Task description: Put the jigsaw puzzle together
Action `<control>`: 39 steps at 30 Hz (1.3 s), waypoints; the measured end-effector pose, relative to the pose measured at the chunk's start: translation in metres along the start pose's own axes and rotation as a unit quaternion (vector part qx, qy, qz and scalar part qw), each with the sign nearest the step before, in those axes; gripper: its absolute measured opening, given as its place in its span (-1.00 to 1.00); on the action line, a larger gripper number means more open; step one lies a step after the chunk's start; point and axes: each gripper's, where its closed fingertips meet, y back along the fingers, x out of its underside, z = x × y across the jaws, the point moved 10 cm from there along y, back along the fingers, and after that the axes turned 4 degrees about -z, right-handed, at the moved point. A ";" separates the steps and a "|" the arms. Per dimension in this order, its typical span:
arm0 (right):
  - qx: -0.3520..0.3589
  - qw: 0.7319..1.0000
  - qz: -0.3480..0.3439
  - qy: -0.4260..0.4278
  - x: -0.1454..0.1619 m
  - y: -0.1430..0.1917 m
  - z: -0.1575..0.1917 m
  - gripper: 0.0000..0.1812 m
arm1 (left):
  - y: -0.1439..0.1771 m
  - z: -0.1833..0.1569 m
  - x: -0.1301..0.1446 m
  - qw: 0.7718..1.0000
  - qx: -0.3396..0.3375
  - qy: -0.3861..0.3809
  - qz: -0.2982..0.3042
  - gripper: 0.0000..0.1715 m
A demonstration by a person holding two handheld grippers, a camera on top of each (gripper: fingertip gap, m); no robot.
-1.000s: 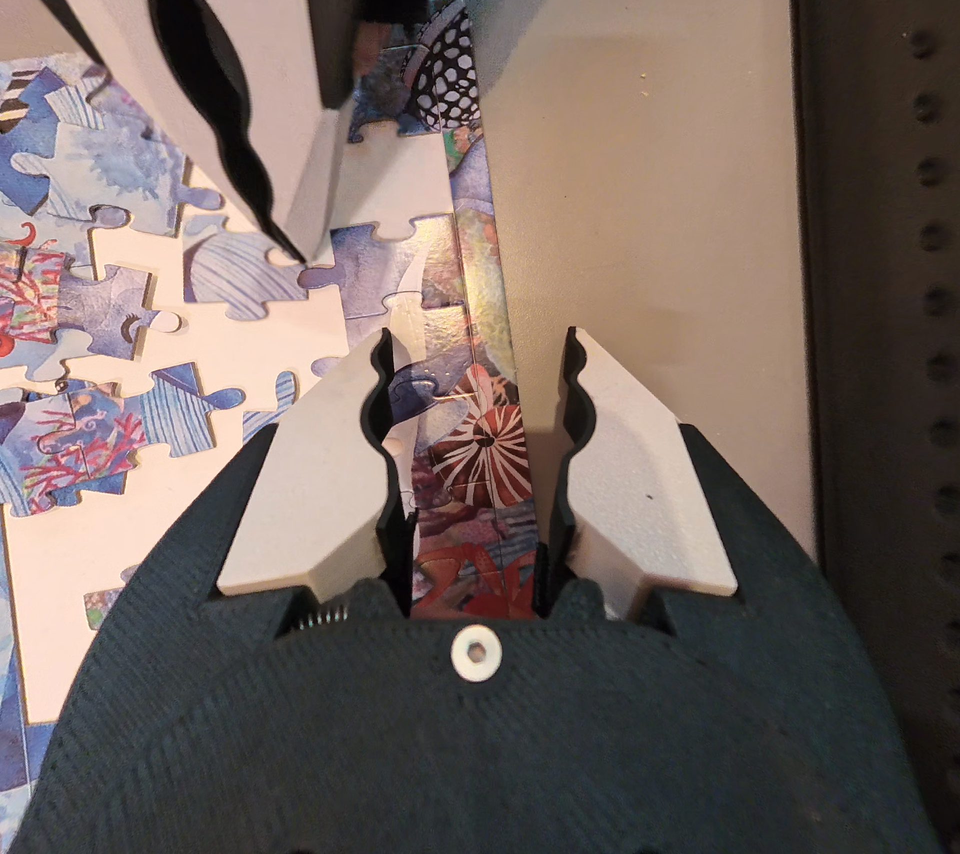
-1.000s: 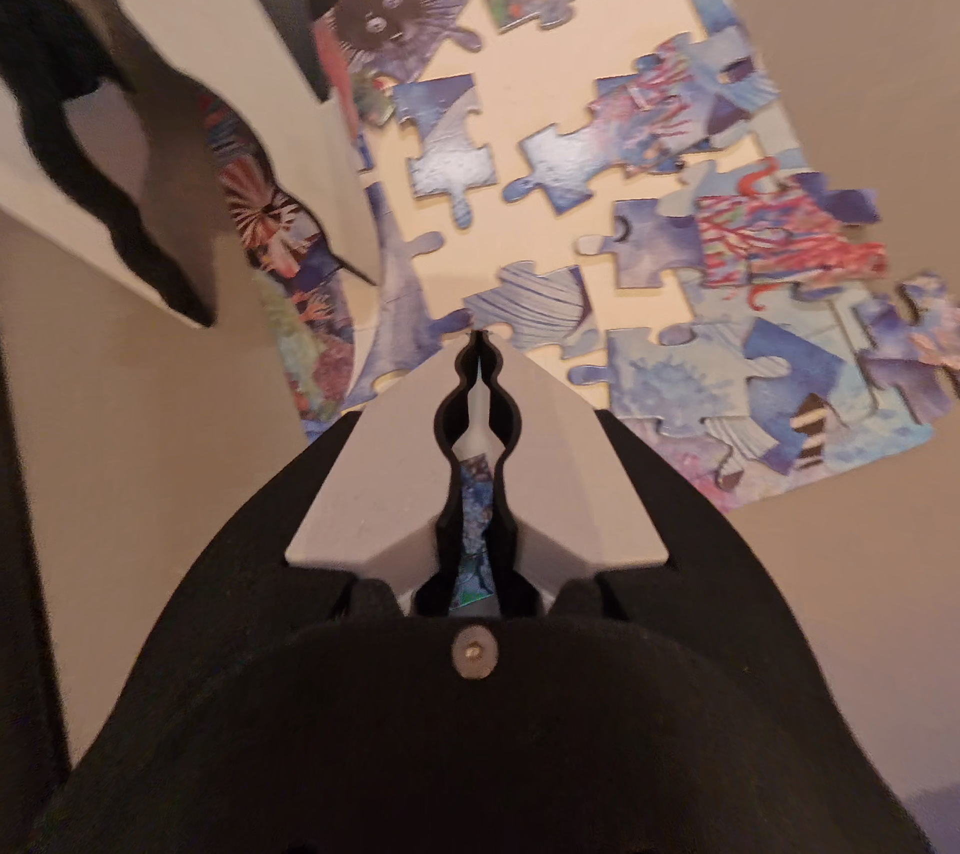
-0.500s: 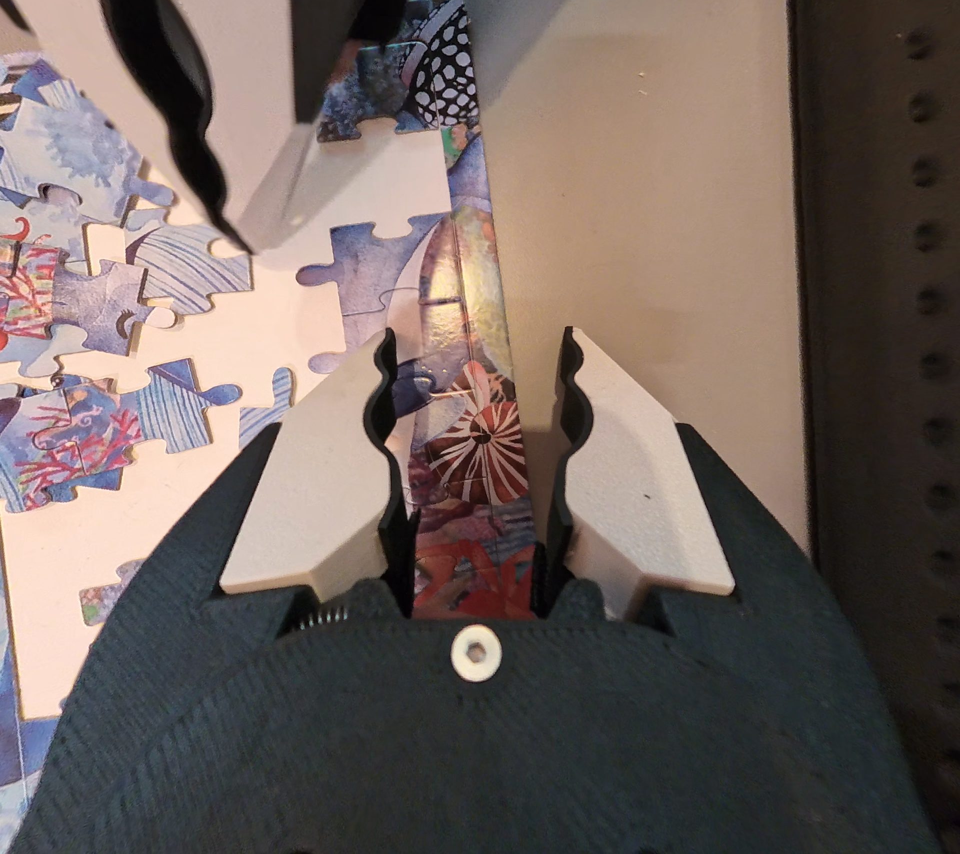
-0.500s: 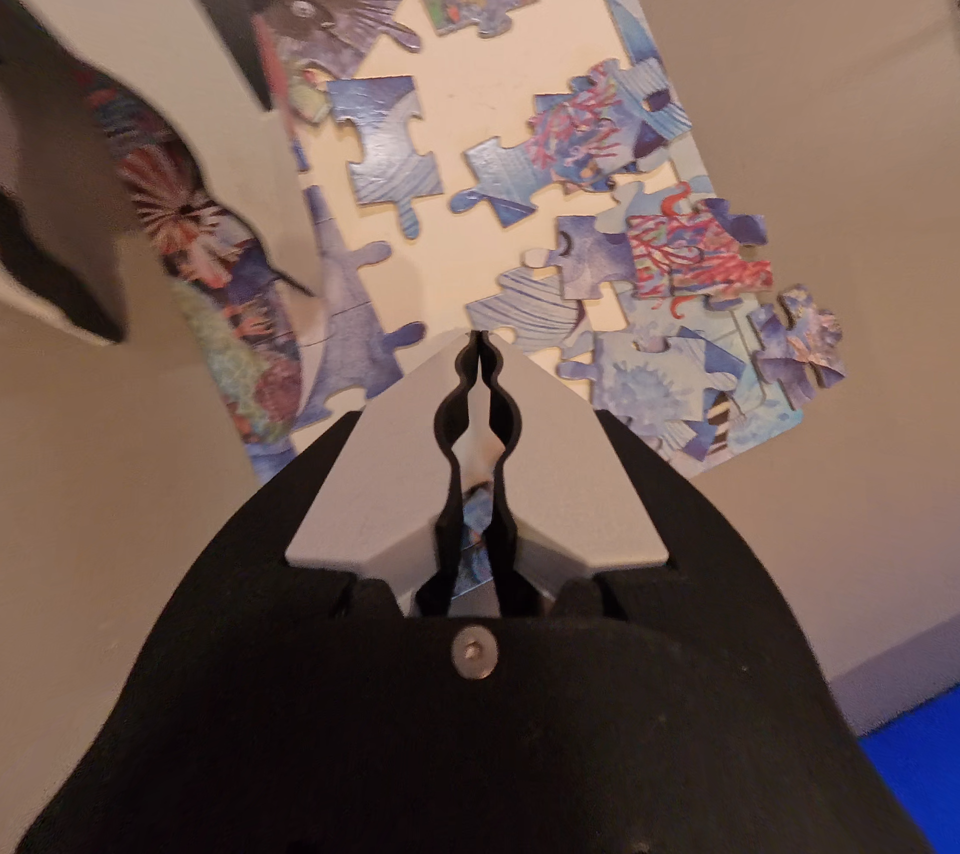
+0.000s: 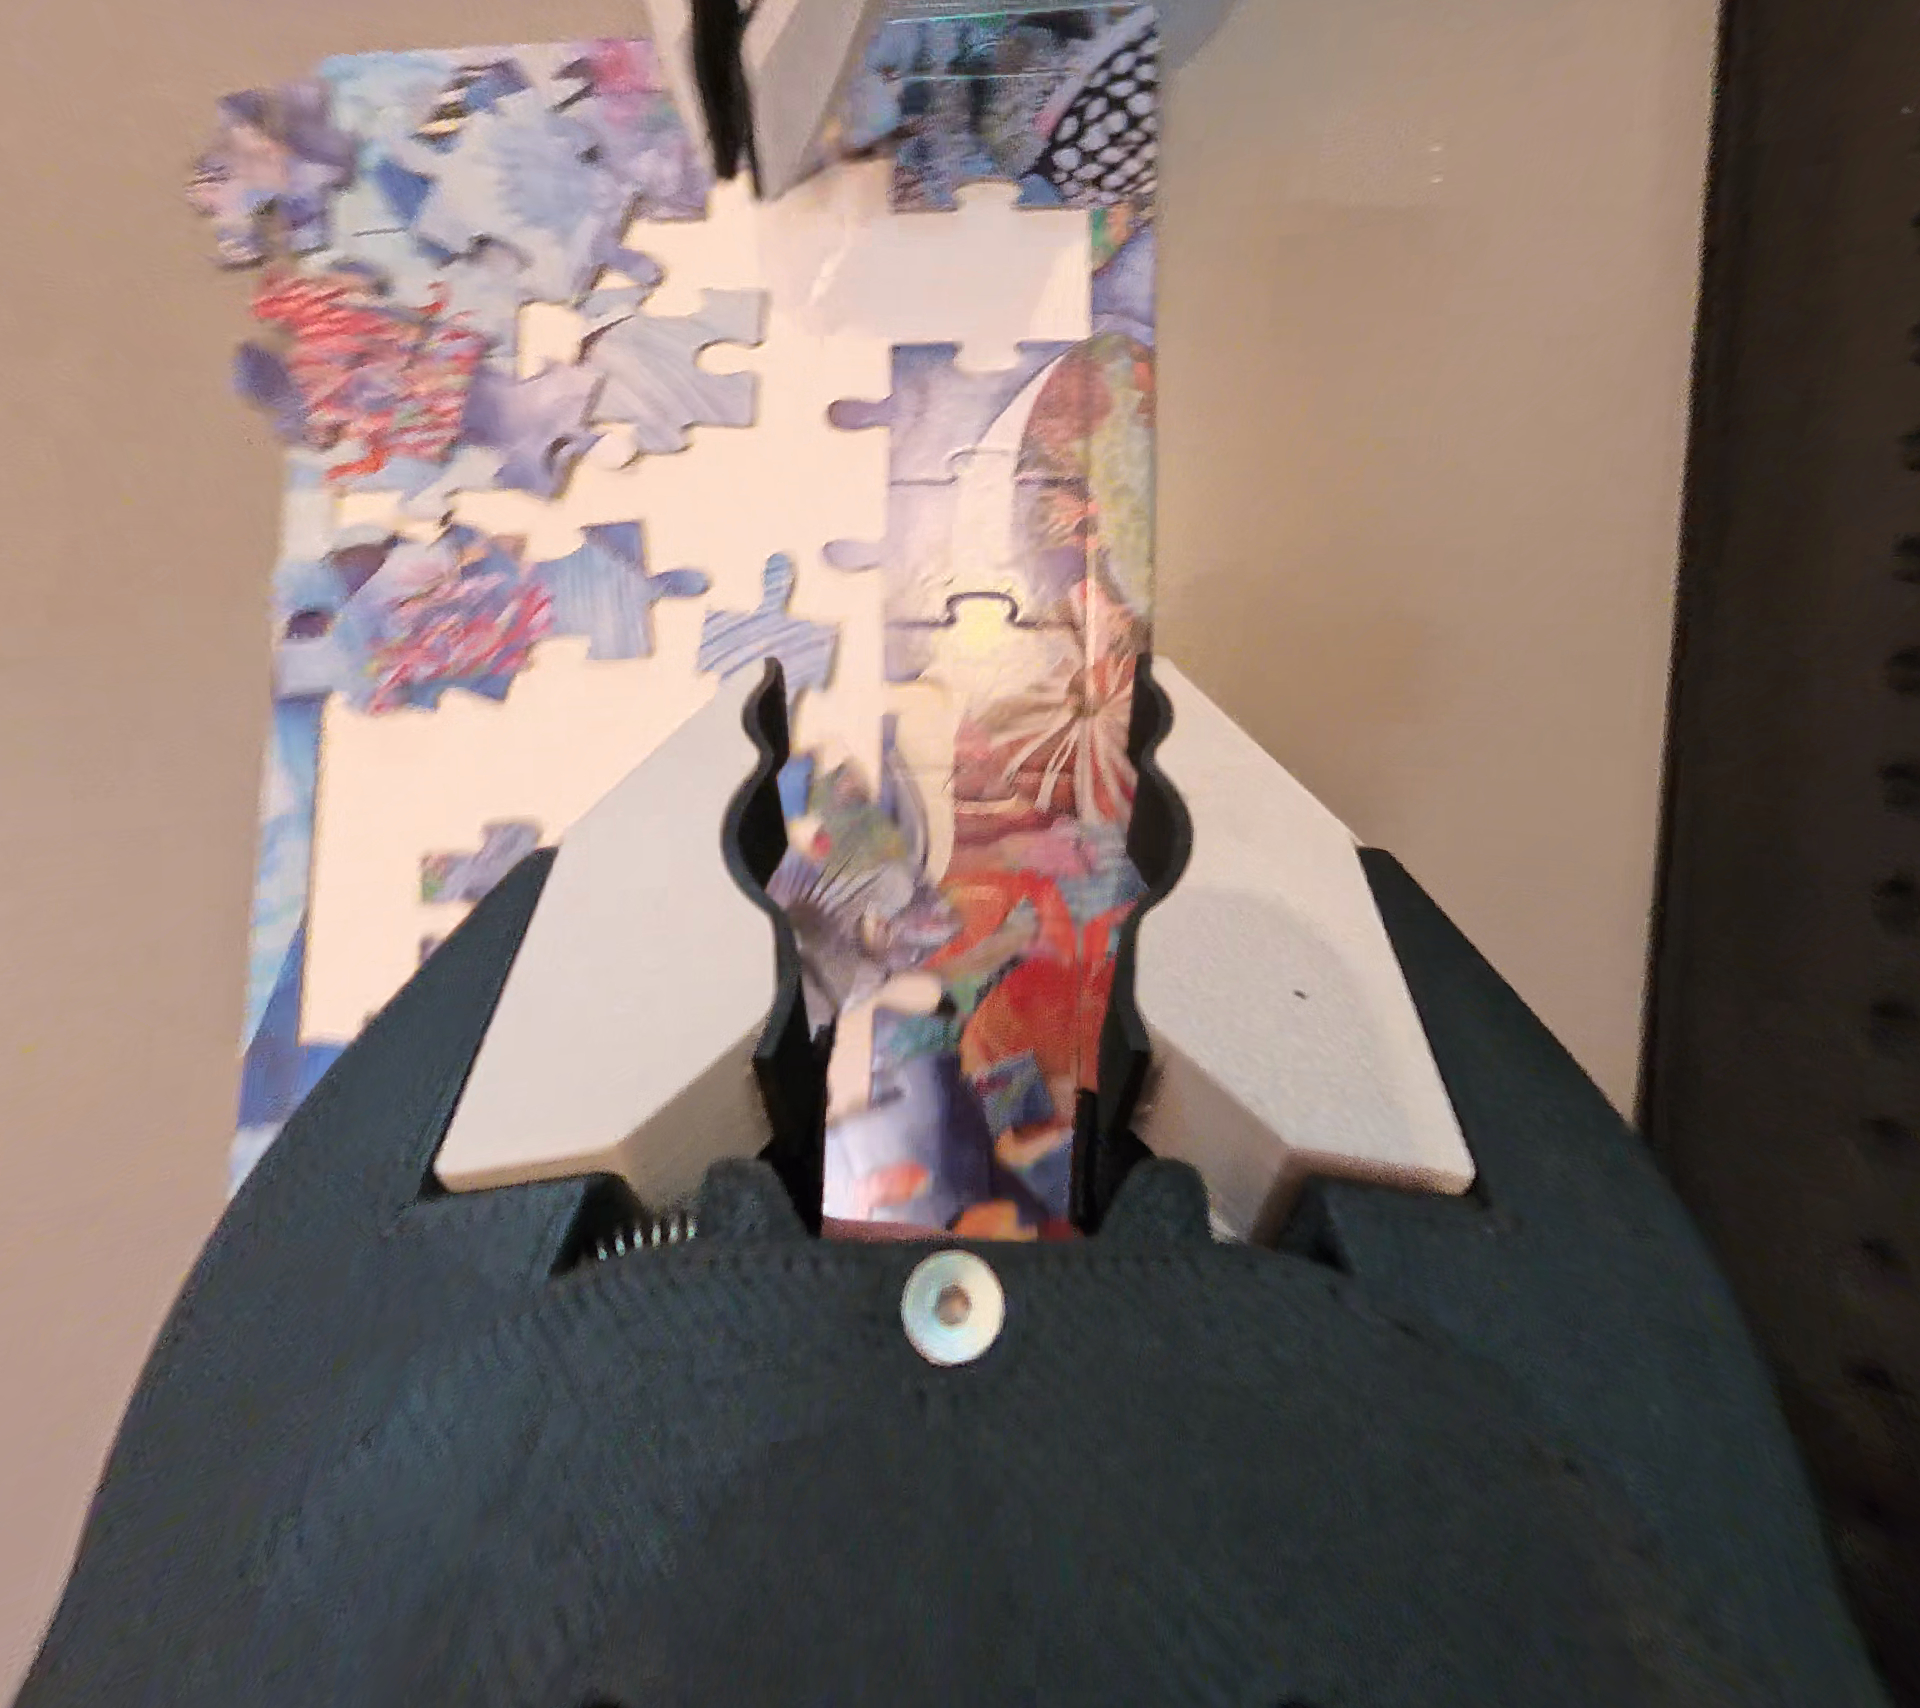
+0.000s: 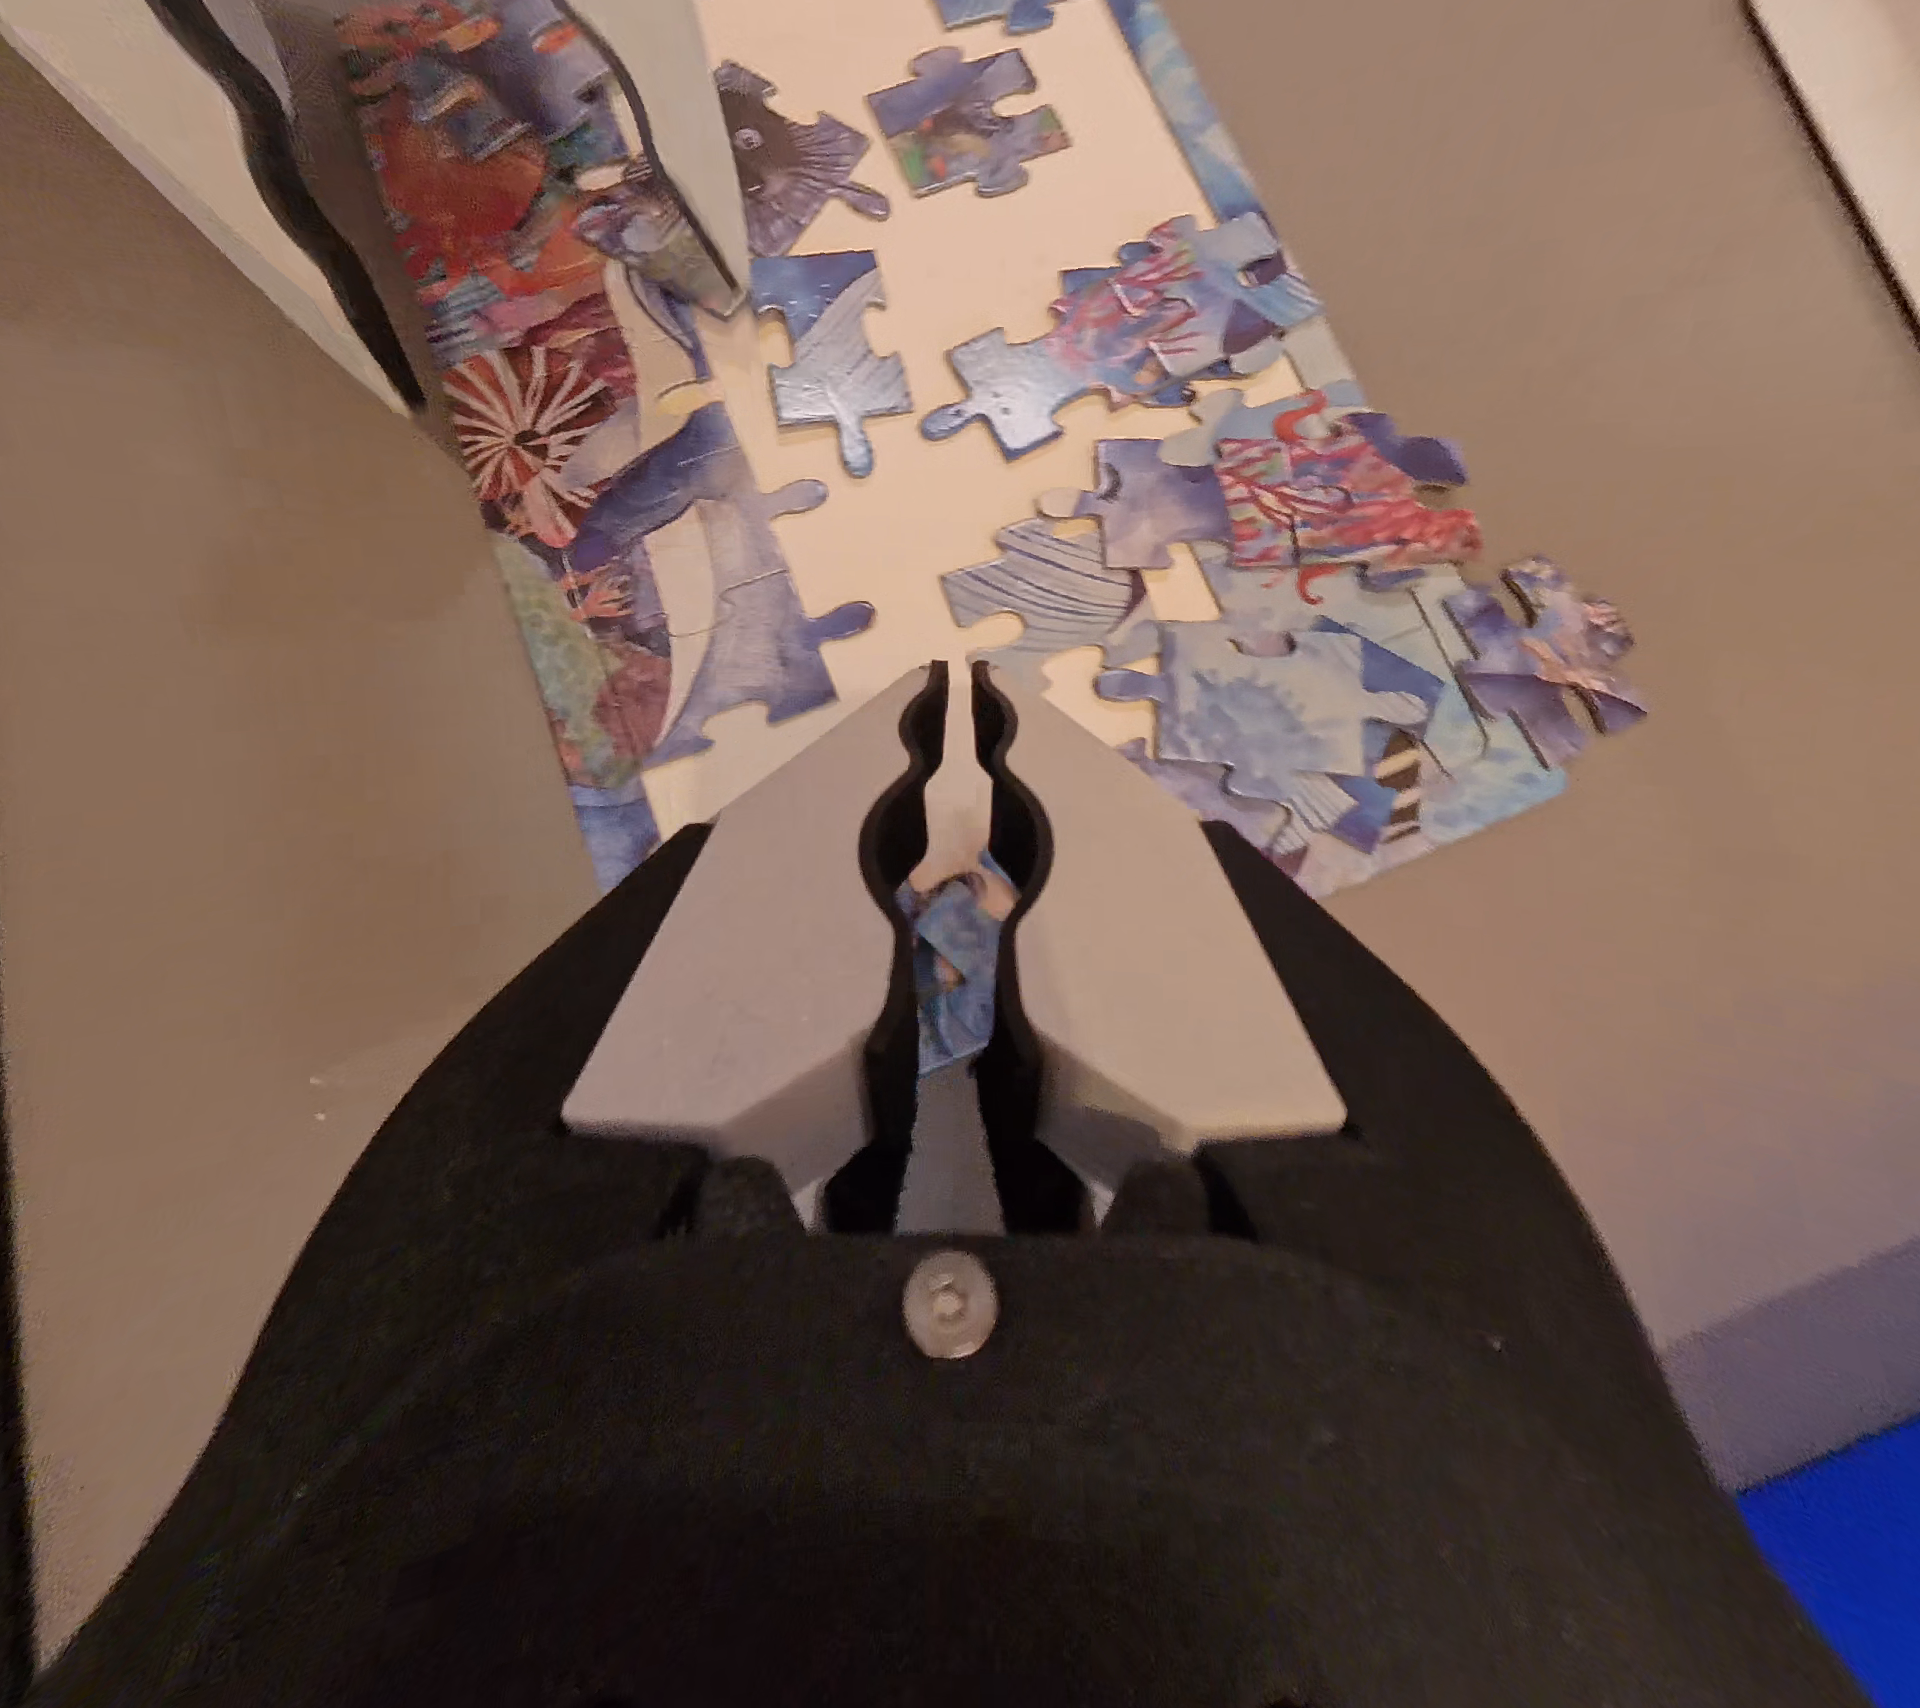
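Jigsaw puzzle tray [image 6: 821, 27] holds one assembled strip; right gripper [image 6: 958, 671] fingers pinch one blue piece [image 6: 951, 962]; left gripper [image 5: 956, 682] fingers gape, empty.

Right gripper [image 6: 958, 671]: black body with pale wedge fingers, near centre; jaws almost closed, a thin gap at the tips.
Held piece: a small blue jigsaw piece [image 6: 951, 972] is pinched deep between the wavy black pads.
Puzzle board: a cream rectangular board with blue printed border [image 6: 1174, 48] lies on the beige tabletop [image 6: 1558, 256], beyond the fingertips.
Assembled strip: joined colourful pieces with a red-and-white starburst [image 6: 520, 437] run along the board's left side.
Loose pieces: blue and coral-patterned pieces [image 6: 1340, 505] are scattered right.
Left gripper [image 6: 582, 328]: far left, jaws spread above the strip.
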 end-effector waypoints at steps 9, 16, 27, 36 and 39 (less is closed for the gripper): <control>0.042 0.995 -0.081 -0.032 0.017 0.022 -0.023 -0.90 | 0.088 -0.005 0.063 0.988 -0.137 0.073 0.012 -0.25; 0.055 0.995 -0.078 -0.019 0.023 0.026 -0.022 -0.89 | 0.130 -0.030 0.110 0.971 -0.189 0.138 0.052 -0.22; 0.016 0.996 -0.089 -0.005 0.022 0.017 -0.014 -0.89 | 0.125 -0.093 0.142 0.981 -0.114 0.144 0.061 -0.19; 0.013 0.996 -0.087 -0.009 0.026 0.016 -0.016 -0.90 | 0.105 -0.098 0.150 0.985 -0.084 0.143 0.056 -0.40; 0.015 0.997 -0.082 -0.009 0.027 0.015 -0.017 -0.90 | 0.102 -0.095 0.148 0.985 -0.081 0.147 0.050 -0.46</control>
